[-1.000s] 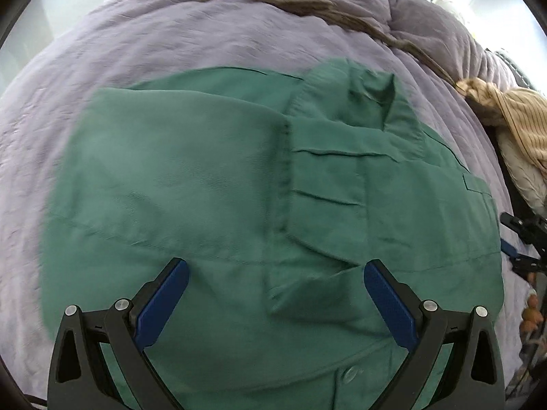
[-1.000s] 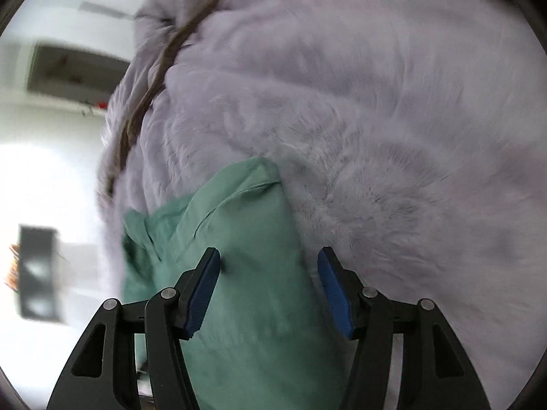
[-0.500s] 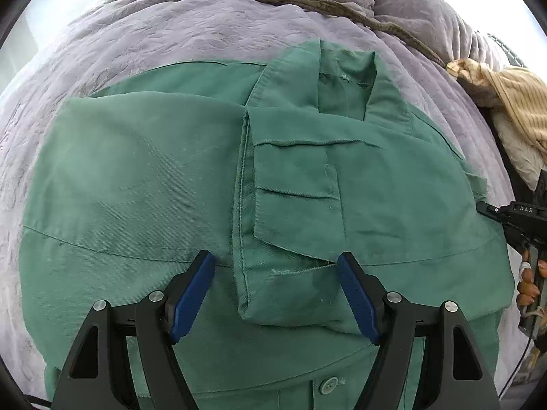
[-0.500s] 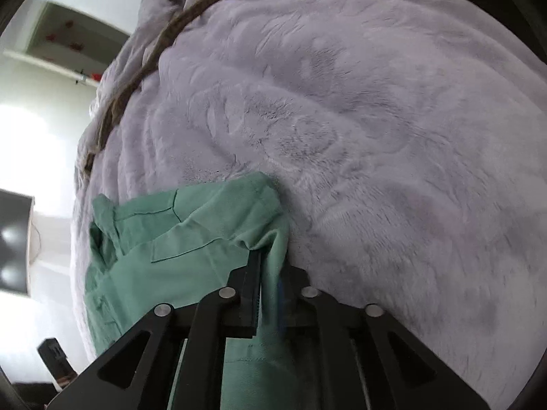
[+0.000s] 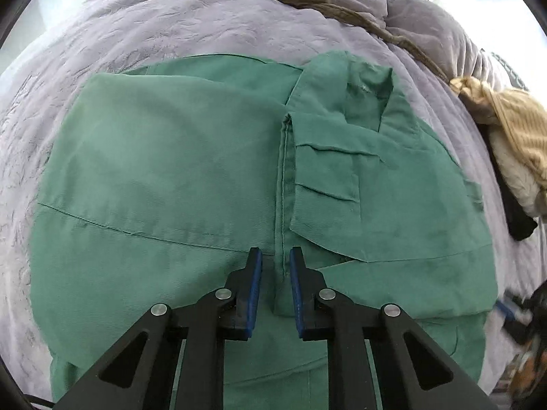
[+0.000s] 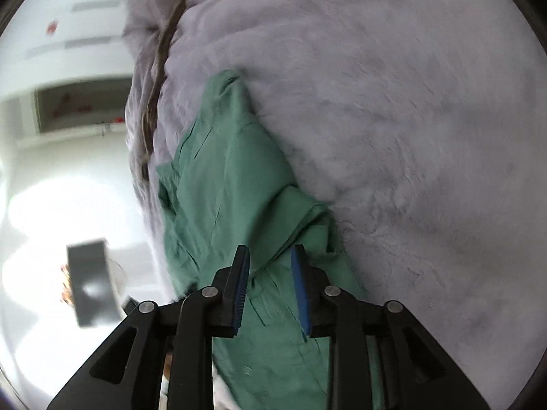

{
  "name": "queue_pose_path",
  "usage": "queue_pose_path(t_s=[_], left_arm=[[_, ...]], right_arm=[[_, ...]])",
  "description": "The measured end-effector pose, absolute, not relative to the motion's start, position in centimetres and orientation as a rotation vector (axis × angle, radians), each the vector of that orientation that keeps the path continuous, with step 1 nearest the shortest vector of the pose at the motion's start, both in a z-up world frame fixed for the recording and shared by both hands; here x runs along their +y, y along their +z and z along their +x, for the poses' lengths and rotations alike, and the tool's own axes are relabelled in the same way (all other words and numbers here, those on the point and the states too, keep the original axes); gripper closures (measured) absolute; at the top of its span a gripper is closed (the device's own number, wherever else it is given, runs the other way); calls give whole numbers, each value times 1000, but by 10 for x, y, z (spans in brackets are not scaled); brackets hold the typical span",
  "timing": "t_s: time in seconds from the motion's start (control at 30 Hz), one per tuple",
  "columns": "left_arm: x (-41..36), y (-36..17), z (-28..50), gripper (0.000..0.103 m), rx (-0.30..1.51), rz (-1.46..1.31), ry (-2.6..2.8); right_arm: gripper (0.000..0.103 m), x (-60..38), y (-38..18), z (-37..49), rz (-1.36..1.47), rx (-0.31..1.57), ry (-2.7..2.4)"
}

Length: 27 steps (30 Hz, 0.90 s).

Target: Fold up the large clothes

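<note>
A green shirt (image 5: 191, 184) lies spread on a lilac bed cover (image 5: 143, 27), collar at the far side, one sleeve folded across its front. My left gripper (image 5: 275, 259) stands over the folded sleeve's long seam, jaws narrowed to a small gap with the seam between the blue pads; whether they pinch it I cannot tell. In the right wrist view the shirt (image 6: 232, 177) runs up the frame. My right gripper (image 6: 270, 256) is partly open over a bunched fold at the shirt's right edge, with cloth between the pads.
A brown cord (image 5: 307, 0) lies along the far edge of the cover. A tan knitted garment (image 5: 512, 123) and a dark item sit at the right. The other gripper and hand show at the lower right (image 5: 516, 311). A bright room lies left of the bed (image 6: 51, 136).
My left gripper has narrowed from wide open to a small gap around the sleeve seam. My right gripper was shut on the shirt's edge half a second ago and now stands partly open.
</note>
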State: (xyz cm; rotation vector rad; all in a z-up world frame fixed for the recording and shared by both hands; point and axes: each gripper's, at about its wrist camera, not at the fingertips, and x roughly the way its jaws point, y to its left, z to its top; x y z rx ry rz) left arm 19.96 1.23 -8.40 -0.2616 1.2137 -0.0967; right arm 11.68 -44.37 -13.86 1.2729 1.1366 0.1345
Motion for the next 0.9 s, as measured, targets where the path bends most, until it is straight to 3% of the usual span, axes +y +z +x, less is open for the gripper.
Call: queue_pose_path(t_s=[0.1, 0.17, 0.23, 0.33, 0.4, 0.57, 0.63, 0.7, 0.9], left_arm=[[4, -83, 198, 84, 1208, -187, -88], [-2, -83, 199, 84, 1204, -152, -80], [-2, -83, 199, 84, 1201, -153, -78], [0, -85, 201, 84, 1200, -165, -70], [1, -87, 200, 84, 1196, -163, -64], [2, -79, 196, 84, 1176, -158, -36], [6, -74, 193, 84, 1172, -166, -33], [9, -70, 193, 84, 1176, -175, -24], [-18, -35, 197, 84, 1103, -70, -84]], right_arm=[[74, -446, -155, 124, 1402, 1065, 113], [95, -445, -161, 129, 1386, 1097, 56], [102, -445, -157, 130, 1303, 1115, 6], [103, -456, -150, 121, 1131, 1143, -155], [103, -467, -160, 106, 1208, 1155, -144], [96, -465, -136, 101, 1220, 1080, 23], [69, -461, -135, 105, 1292, 1056, 79], [58, -453, -140, 110, 1371, 1038, 105], [63, -442, -173, 104, 1595, 1019, 39]])
